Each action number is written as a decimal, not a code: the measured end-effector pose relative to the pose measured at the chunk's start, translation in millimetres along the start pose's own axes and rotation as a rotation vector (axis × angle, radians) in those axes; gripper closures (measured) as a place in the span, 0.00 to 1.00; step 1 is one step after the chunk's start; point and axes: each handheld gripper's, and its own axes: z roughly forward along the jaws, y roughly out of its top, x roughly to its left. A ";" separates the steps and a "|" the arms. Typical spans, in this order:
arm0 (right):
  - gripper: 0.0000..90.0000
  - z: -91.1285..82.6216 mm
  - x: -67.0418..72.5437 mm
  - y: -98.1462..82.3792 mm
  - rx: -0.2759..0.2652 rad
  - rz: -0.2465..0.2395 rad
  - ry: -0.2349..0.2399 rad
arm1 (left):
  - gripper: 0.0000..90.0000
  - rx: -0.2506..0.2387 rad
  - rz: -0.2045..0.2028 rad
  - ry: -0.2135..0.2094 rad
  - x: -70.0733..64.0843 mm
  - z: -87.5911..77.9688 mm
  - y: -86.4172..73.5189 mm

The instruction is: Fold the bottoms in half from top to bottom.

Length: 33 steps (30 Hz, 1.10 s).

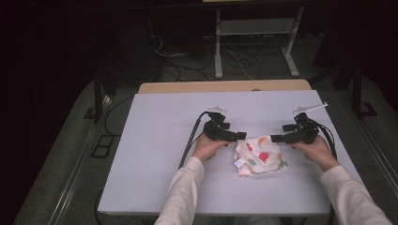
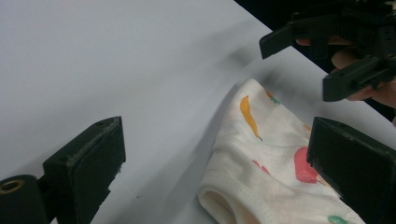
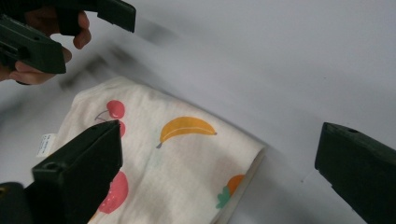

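Flanking the folded cloth [image 1: 259, 156], left gripper [image 1: 240, 136] and right gripper [image 1: 274, 138] point inward, jaws wide, empty.

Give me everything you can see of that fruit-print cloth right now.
The fruit-print cloth is cream, soft-looking fabric, folded into a rough square, printed with bananas, cherries and red fruit, with a small white label at one edge. It lies flat on the white table, between the left gripper and the right gripper, both open; no jaw visibly grips it.
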 end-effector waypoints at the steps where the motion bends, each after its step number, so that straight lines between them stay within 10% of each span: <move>1: 0.01 0.8 -1.3 -0.2 -0.001 -0.001 0.001 | 0.07 0.003 0.001 -0.001 0.4 0.8 -0.4; 18: 0.16 9.0 -22.4 -5.0 -0.009 0.050 0.001 | 0.40 0.084 -0.030 -0.017 9.9 14.7 -10.1; 33: 0.52 17.9 -33.0 -9.0 -0.008 0.053 0.025 | 0.73 0.110 -0.116 -0.070 15.8 18.9 -13.5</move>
